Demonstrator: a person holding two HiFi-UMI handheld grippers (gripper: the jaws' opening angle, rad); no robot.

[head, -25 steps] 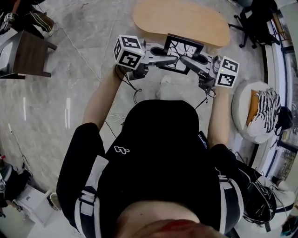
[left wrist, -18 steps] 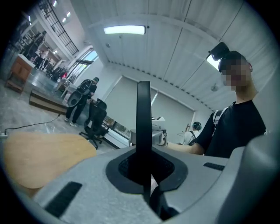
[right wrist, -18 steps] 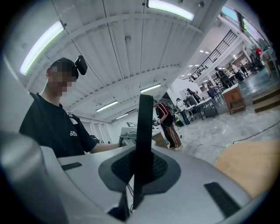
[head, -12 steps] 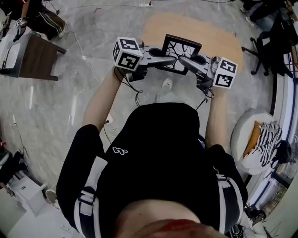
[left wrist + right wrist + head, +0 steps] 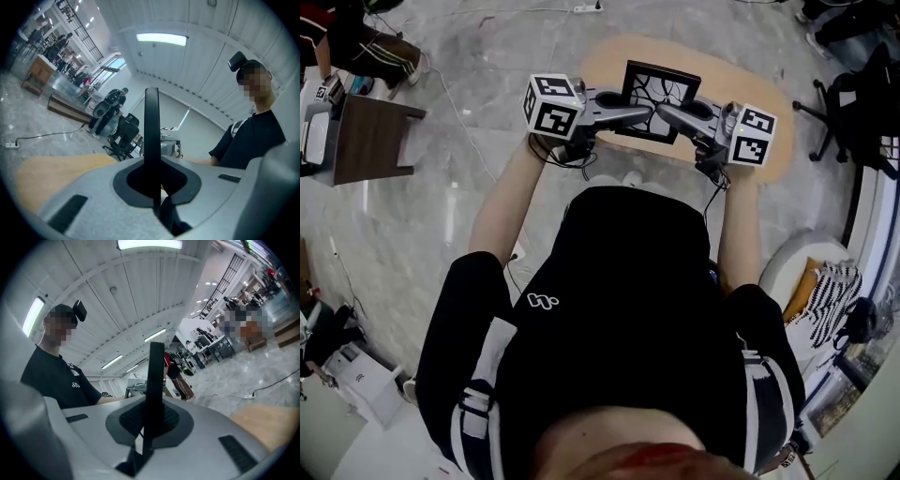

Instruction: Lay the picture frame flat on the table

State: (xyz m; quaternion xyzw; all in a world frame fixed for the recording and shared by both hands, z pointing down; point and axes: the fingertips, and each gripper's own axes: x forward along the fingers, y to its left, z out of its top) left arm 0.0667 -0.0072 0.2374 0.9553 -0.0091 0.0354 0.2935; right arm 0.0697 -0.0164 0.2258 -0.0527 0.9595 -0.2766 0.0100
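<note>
A black picture frame (image 5: 660, 89) with a white panel of dark branching lines hangs over the near edge of the oval wooden table (image 5: 750, 94). My left gripper (image 5: 649, 114) is shut on its left side and my right gripper (image 5: 660, 110) is shut on its right side. In the left gripper view the frame (image 5: 151, 136) shows edge-on, rising upright from between the jaws. The right gripper view shows the same black edge (image 5: 154, 380) pinched upright. The frame stands tilted up, not lying on the tabletop.
A dark brown side table (image 5: 366, 136) stands on the marble floor at the left. A black office chair (image 5: 853, 103) and a white round seat with a striped cloth (image 5: 825, 291) are at the right. A person's forearms (image 5: 502, 206) hold both grippers.
Both grippers have carried the frame forward, from short of the table's near edge to over its near part. The grip on both sides is unchanged.
</note>
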